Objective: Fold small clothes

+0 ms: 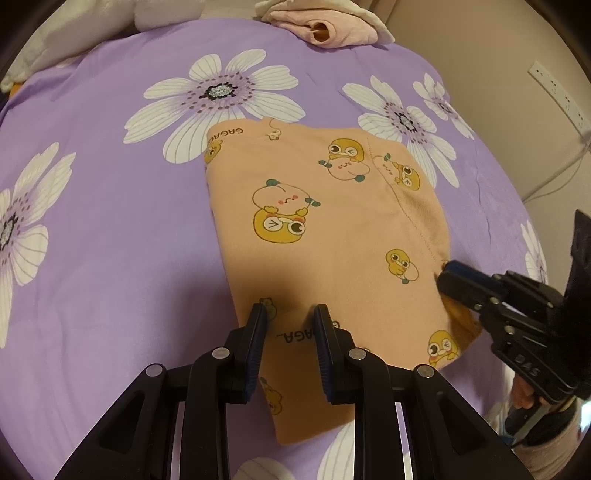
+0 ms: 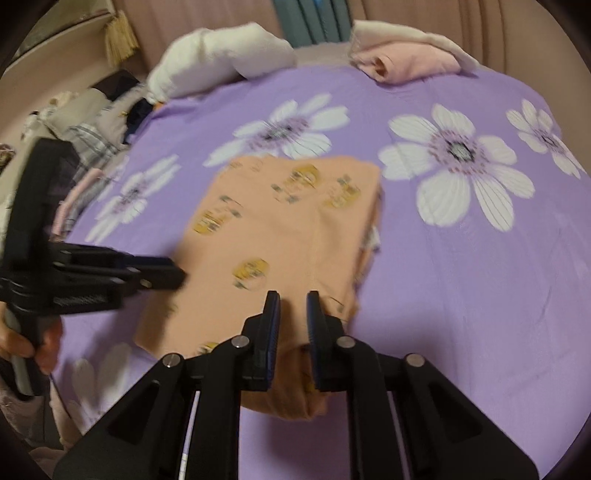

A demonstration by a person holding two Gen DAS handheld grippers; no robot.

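Fingers of the left gripper (image 1: pixel 290 314) stand apart w/ nothing between them, tips over the near-left edge of the peach garment (image 1: pixel 325 229); cloth shows thru the gap. Right gripper (image 2: pixel 292 299) fingers also apart, over the garment's near-right corner; can't tell if the pads touch cloth.

Bedsheet (image 1: pixel 110 229), purple w/ big white flowers, carries everything. Garment lies folded & flat mid-bed, roughly rectangular, printed w/ yellow ducks & peaches, "GAGA" lettering at the far-left corner and again near the left fingers.

Left view is sharp: shows the stitched seam down the garment's right side, the right gripper (image 1: pixel 461 280) coming in side-on at the right edge w/ its tip at the cloth, plus a wall power strip (image 1: pixel 557 96) far right. Right view is motion-blurred: shows the left gripper (image 2: pixel 162 273) side-on at the garment's left edge, the hand (image 2: pixel 33 343) on its handle, a white pillow (image 2: pixel 218 55) and a clothes pile (image 2: pixel 85 122) at far left.

Pink folded garment (image 1: pixel 332 29) sits at the bed's far edge in both views.
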